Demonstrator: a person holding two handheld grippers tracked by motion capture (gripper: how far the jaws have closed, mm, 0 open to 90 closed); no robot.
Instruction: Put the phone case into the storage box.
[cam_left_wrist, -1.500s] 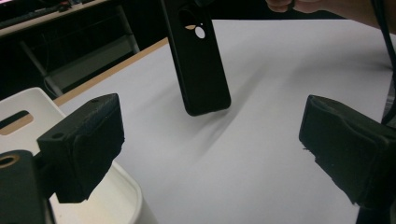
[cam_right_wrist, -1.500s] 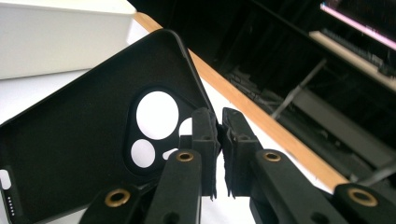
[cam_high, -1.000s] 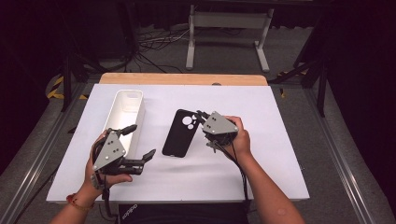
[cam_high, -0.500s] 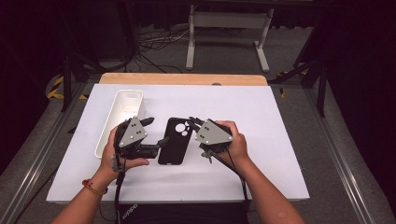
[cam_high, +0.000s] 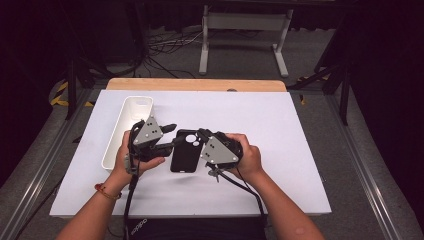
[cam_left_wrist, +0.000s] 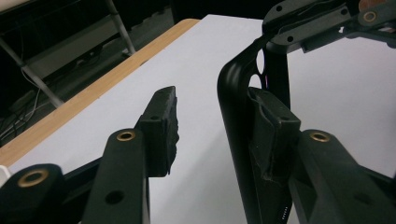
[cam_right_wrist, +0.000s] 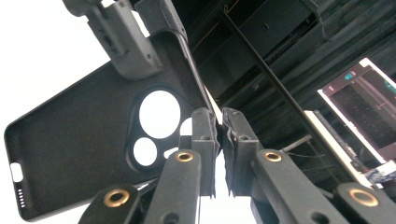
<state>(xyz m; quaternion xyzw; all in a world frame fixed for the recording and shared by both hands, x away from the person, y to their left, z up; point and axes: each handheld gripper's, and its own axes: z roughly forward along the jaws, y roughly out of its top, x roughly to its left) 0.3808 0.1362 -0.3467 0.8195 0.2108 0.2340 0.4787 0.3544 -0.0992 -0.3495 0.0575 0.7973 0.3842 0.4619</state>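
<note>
On the white table (cam_high: 300, 150), the right gripper (cam_high: 204, 136) pinched the black phone case's (cam_high: 185, 152) edge while the open left gripper (cam_high: 172, 135) straddled its other rim, probably needing to close next.

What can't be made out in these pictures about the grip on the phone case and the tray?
- High view: where the left gripper and right gripper meet the phone case is too small to read.
- Left gripper view: the case's lower end is cut off by the bottom edge.
- Right gripper view: the case edge between the jaws is hidden by the pads.
- High view: the white tray's near end is hidden behind the left hand.
</note>
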